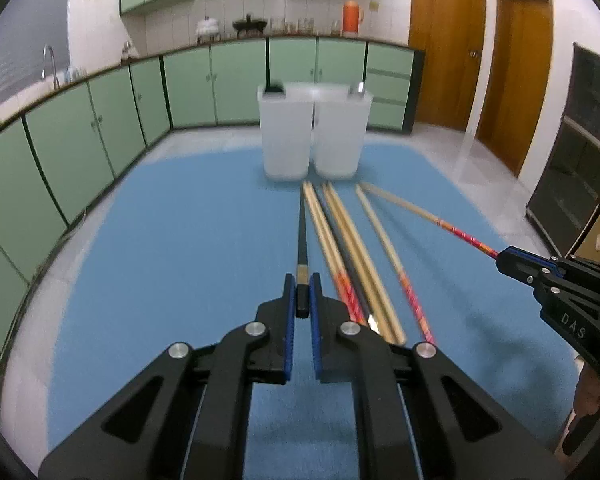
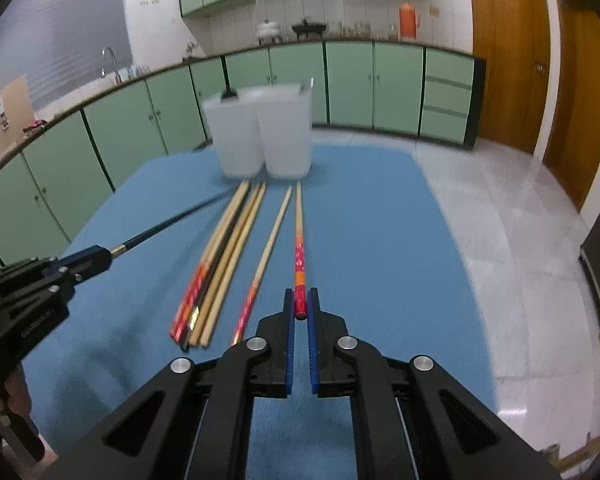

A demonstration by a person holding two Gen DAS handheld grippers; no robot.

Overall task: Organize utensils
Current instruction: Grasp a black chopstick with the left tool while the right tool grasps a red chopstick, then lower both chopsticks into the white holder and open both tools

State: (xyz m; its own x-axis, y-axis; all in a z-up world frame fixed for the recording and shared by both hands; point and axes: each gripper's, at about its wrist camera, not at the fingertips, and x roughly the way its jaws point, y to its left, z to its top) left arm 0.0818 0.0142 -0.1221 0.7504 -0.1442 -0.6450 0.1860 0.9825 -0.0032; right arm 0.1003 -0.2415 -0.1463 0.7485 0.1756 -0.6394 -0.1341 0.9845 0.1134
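My left gripper is shut on the thick end of a black chopstick, which points toward two white plastic holders. My right gripper is shut on the red patterned end of a wooden chopstick. Each gripper shows in the other view: the right gripper at right, the left gripper at left. Several more wooden and red-ended chopsticks lie side by side on the blue mat between the grippers. They also show in the left wrist view.
The left holder has a dark utensil end at its rim and the right holder a metallic one. Green kitchen cabinets run behind the table. Tiled floor and wooden doors lie to the right.
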